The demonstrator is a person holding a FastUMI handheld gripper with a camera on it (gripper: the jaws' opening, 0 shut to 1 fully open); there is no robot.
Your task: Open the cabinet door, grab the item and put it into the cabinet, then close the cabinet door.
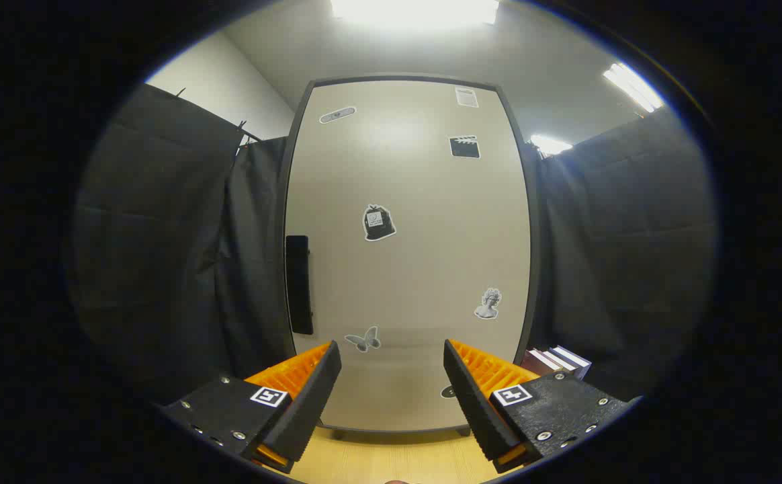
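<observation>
A tall beige cabinet door [408, 269] with a dark frame stands shut straight ahead of me, dotted with several stickers. Its black vertical handle [298, 284] runs along the door's left edge, a little beyond and left of my left finger. My gripper [392, 376] is open, its orange-and-black fingers [310, 390] spread wide with nothing between them, pointing at the lower part of the door. A stack of books [559, 361] sits low beside the cabinet's right side, just past my right finger.
Black cloth walls [162, 255] hang on both sides of the cabinet. A light wooden floor [391, 457] lies under my fingers. Ceiling lights glare above.
</observation>
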